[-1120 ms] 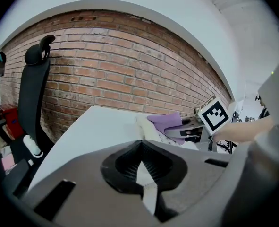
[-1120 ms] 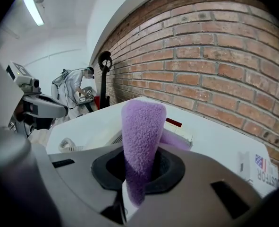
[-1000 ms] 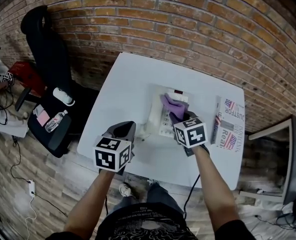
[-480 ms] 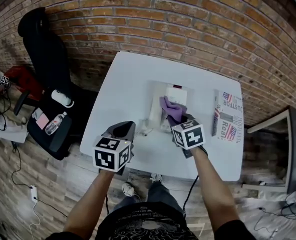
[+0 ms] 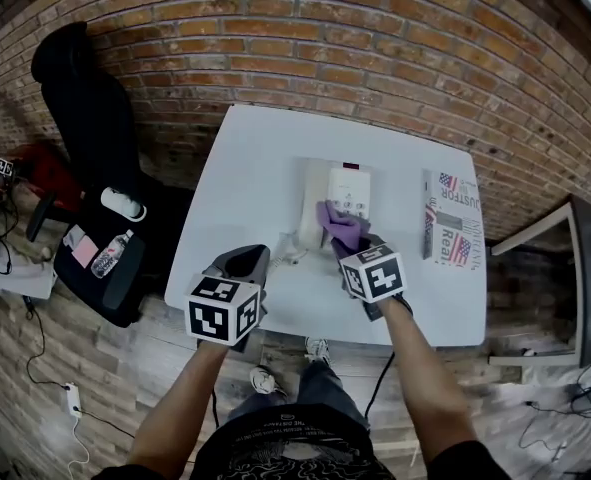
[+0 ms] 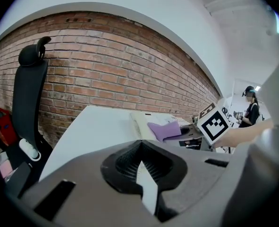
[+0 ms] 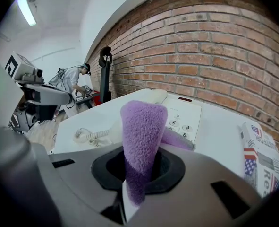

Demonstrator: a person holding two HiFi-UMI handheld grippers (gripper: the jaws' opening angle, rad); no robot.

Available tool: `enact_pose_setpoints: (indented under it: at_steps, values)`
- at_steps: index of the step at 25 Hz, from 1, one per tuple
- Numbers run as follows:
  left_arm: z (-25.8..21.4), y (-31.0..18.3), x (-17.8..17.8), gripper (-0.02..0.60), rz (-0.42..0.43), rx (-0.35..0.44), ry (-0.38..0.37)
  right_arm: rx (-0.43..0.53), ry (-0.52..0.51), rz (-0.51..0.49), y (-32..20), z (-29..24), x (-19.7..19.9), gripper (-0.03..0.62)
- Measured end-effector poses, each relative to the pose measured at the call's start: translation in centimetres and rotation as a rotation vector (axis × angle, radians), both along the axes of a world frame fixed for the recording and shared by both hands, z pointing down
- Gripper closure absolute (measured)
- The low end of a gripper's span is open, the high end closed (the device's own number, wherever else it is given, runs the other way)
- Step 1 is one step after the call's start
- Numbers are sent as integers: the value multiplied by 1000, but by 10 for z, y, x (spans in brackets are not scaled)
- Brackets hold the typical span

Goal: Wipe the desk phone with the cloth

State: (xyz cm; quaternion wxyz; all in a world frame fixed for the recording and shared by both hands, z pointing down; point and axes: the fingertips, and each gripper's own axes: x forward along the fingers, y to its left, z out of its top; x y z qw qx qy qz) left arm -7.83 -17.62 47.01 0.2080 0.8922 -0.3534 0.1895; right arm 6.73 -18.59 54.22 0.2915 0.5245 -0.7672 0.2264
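**Desk-phone clean-up, mid-wipe.** The right gripper (image 5: 347,246), jaws clenched on a purple cloth (image 5: 339,222), holds the cloth's free end over the near part of the white desk phone (image 5: 351,190), just below the keypad. Contact looks likely but isn't certain. The handset (image 5: 310,218) lies along the phone's left side. The phone sits mid-table, toward the brick wall, on the white table (image 5: 245,158). Its coiled cord (image 5: 291,260) trails off the near-left corner, and a folded newspaper (image 5: 453,220) lies well apart to the right. The left gripper (image 5: 243,264), jaws pressed together on nothing, hangs over the table's near edge, apart from the phone.

The wipe seems under way, w/ the display, far edge & handset probably still to cover. To do it well:
- Keep the clench firm so the cloth can't slip out.
- Use light, flat strokes so the fabric, not the jaw tips, meets the keys.
- The phone looks light & may skate, so the idle gripper could steady the base, clear of the cord.
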Motion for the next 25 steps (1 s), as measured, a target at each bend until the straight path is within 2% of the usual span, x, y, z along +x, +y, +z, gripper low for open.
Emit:
enact_pose_setpoints:
  at_steps: [18, 25]
  values:
    - [-1, 25, -4, 577, 77, 14, -1, -39, 29, 0, 43, 11, -15, 548]
    - [-11, 19, 3, 577, 88, 27, 21, -2, 69, -3, 47, -22, -1, 548]
